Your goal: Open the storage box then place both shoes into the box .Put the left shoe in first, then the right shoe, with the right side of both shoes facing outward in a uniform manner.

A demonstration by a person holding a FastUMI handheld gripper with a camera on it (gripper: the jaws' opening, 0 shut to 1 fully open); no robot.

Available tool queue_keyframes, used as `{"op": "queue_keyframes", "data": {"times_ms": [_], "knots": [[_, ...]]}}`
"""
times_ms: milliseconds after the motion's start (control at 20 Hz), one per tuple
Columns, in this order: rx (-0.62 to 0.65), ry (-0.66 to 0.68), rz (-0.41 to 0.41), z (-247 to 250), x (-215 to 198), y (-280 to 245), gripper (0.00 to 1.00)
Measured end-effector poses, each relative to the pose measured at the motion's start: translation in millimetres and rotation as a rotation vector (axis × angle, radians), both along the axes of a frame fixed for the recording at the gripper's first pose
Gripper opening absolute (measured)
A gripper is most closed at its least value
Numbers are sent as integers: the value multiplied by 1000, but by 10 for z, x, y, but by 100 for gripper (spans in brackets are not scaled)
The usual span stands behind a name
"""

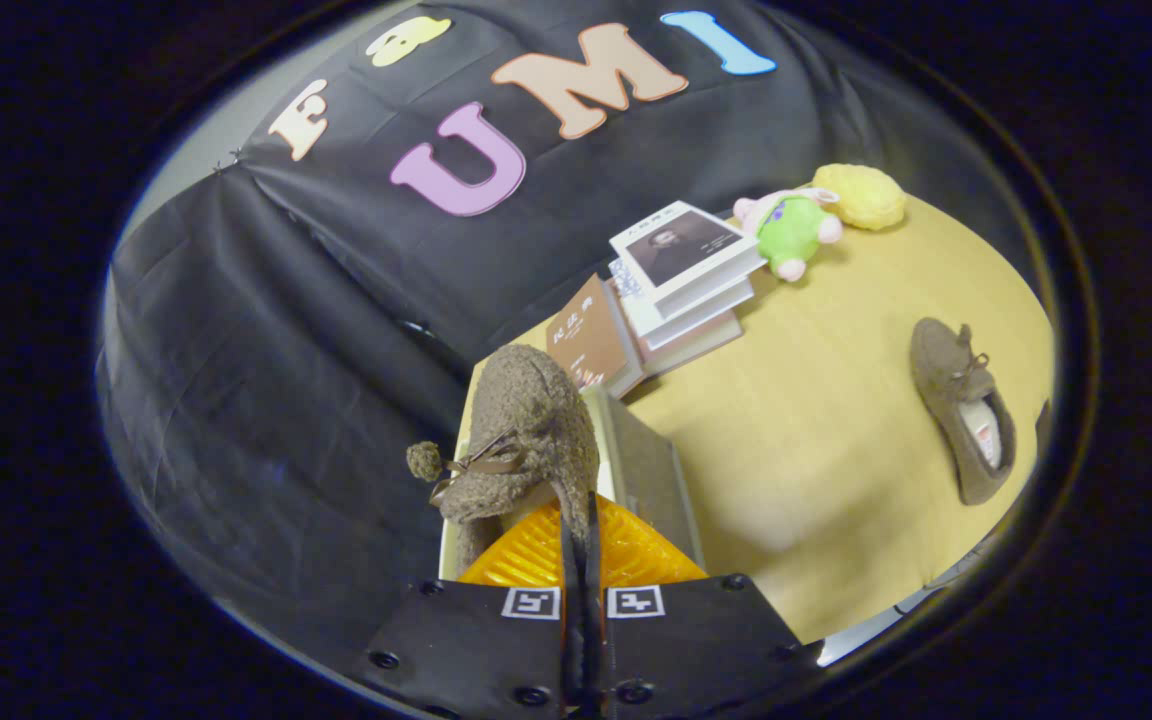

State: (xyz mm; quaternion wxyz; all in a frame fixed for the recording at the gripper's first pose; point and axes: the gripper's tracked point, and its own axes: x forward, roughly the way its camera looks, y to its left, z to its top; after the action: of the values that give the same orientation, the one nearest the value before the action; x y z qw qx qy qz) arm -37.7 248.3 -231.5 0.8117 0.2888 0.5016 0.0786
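The gripper (581, 525) sits with its two fingers (626, 555) drawn almost fully together — only a thin dark slit runs between them. Pinched in that slit is the heel edge of a brown fuzzy shoe (526, 440), so both fingers press on it and the shoe hangs out ahead of the tips, toe pointing away. The fingers slope up from the gripper's body (576, 640), which carries two small square markers side by side — one on each half, close to the seam. The whole gripper is tilted, rolled to one side.
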Motion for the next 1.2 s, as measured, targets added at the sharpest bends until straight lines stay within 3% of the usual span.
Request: {"op": "queue_keyframes", "data": {"times_ms": [150, 550, 950, 1050, 1200], "knots": [[-23, 51, 25, -320, -57, 403, 3], [-116, 208, 71, -956, -259, 894, 4], [-198, 223, 170, -1118, -355, 1106, 4], [-217, 209, 215, -1160, -387, 1101, 8], [-158, 176, 281, -1075, -434, 1214, 32]]}}
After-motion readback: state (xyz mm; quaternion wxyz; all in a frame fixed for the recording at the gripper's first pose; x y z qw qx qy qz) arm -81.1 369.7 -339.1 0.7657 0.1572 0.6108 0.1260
